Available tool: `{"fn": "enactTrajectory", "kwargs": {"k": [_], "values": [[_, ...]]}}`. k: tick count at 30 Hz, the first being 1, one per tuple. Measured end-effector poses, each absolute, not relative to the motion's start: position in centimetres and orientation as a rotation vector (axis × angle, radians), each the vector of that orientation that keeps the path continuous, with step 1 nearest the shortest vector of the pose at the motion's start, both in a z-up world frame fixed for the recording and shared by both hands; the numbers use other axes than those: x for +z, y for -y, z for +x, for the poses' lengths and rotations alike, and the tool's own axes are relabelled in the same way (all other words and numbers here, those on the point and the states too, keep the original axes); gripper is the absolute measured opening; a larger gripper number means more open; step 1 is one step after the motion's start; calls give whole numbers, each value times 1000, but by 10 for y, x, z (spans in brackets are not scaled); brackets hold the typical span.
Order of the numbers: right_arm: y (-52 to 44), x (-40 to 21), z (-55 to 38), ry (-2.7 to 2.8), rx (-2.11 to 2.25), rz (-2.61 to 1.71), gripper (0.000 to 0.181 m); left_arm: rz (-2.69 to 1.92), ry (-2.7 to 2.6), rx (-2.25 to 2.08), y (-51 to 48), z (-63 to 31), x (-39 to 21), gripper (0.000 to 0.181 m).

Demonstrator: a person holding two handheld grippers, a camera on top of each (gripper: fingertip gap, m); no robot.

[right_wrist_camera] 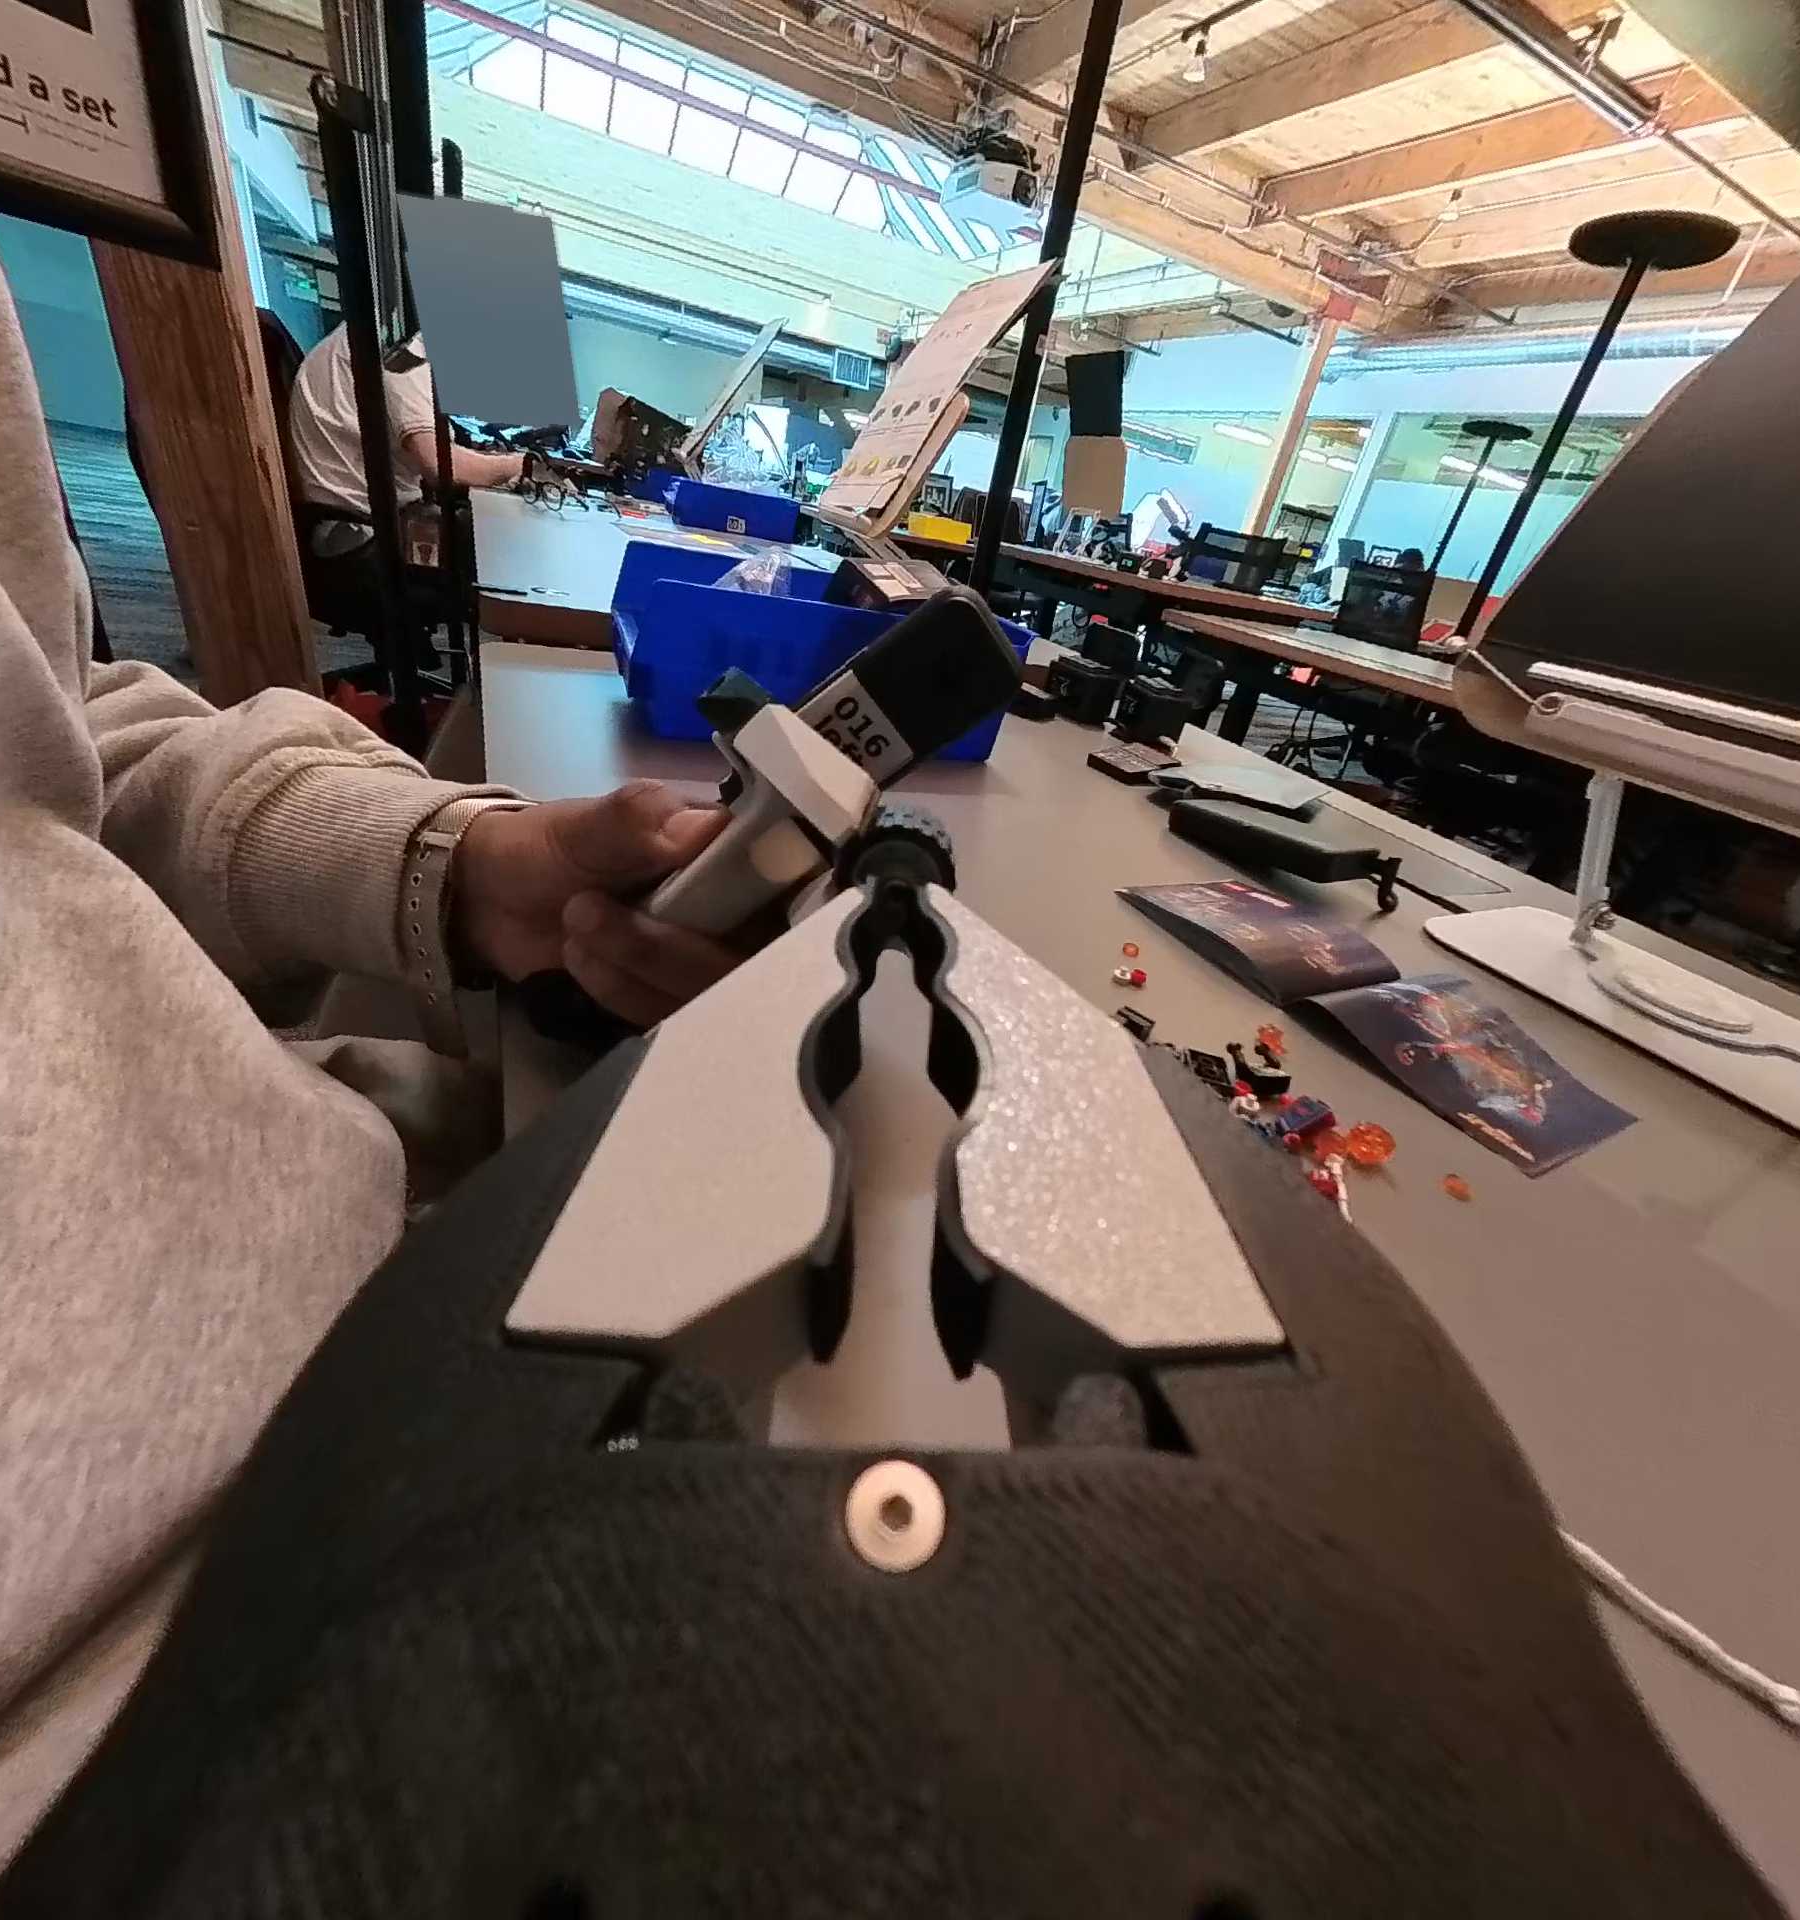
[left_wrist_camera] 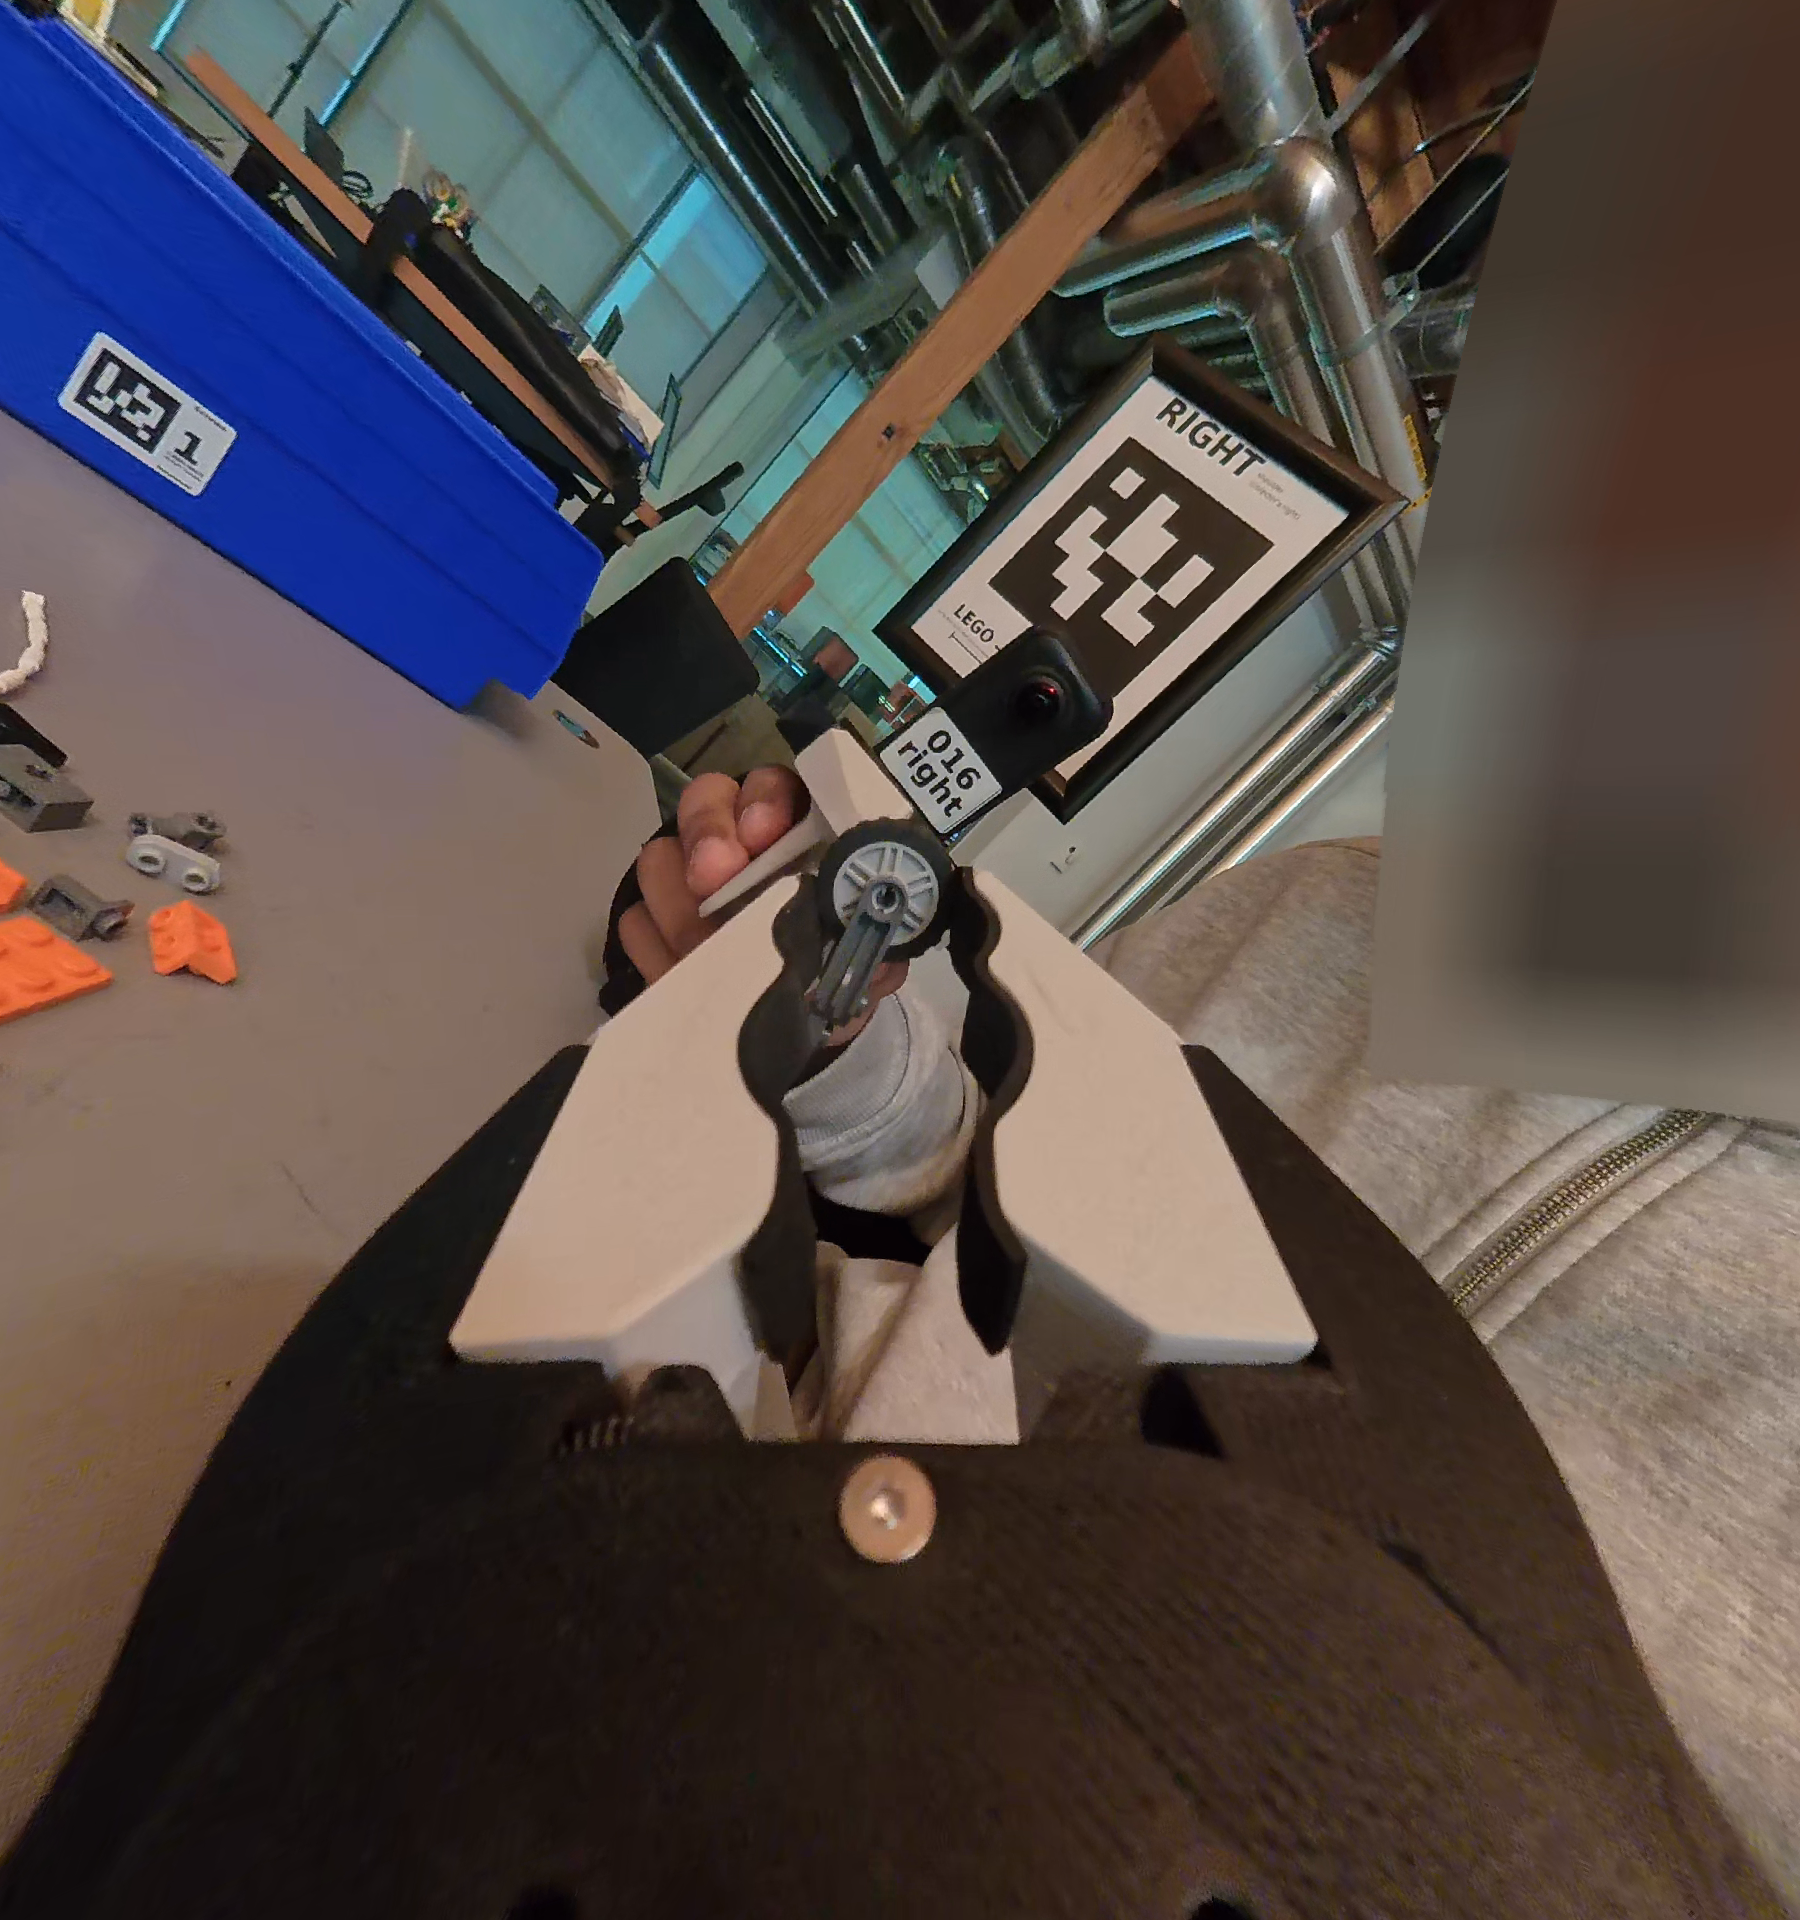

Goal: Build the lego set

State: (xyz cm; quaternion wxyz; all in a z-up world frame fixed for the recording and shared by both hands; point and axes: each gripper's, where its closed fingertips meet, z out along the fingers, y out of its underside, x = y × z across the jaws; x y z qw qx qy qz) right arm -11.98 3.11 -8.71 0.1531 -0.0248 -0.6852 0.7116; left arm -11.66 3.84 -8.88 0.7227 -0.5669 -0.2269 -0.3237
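Slippage is the chief hazard. The small wheel with black rubber tyre and grey spoked plastic hub [left_wrist_camera: 885,883] is held in mid-air, off the edge of the grey table [left_wrist_camera: 356,1143] and over the person's grey sweatshirt.

The left gripper [left_wrist_camera: 888,899] has its black wavy pads drawn in, with the tips against either side of the tyre. The thin grey cross-section plastic axle [left_wrist_camera: 846,971] runs from the hub back through the gap between the pads. From the right wrist view, the right gripper [right_wrist_camera: 891,896] stands opposite the wheel with its jaws almost together, pinched on a thin dark stub just in front of the tyre. This is probably the axle's other end, though it is too small to be sure.

Both holds are small, on round or narrow surfaces. A twist or a pull off the axle's line could roll the tyre out of the pads or pop the axle free. It would then likely drop into the lap or out of sight.

Loose orange plastic plates [left_wrist_camera: 13,966] and grey toy-brick parts [left_wrist_camera: 174,852] lie well apart from the wheel on the table.
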Motion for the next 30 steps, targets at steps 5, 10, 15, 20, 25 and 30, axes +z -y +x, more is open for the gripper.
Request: {"fn": "enactTrajectory", "kwargs": {"k": [5, 10, 15, 20, 25, 30], "values": [[-31, -88, -120, 1970, 2029, -65, 4, -1256, 507, -714, -39, -117, -90, 24], [-32, -89, -119, 1970, 2017, -47, 3, -1259, 511, -727, -39, -117, -91, 24], [-32, -89, -119, 1979, 2029, -48, 3, -1262, 510, -729, -39, -116, -91, 24], [-32, -89, -124, 1958, 1992, -89, 0, -1261, 535, -695, -39, -121, -92, 23], [-43, -84, -142, 1860, 1952, -229, 0, -1256, 548, -653, -38, -124, -93, 23], [-42, -82, -135, 1872, 2025, -186, 0, -1279, 581, -552, -37, -131, -96, 23]]}}
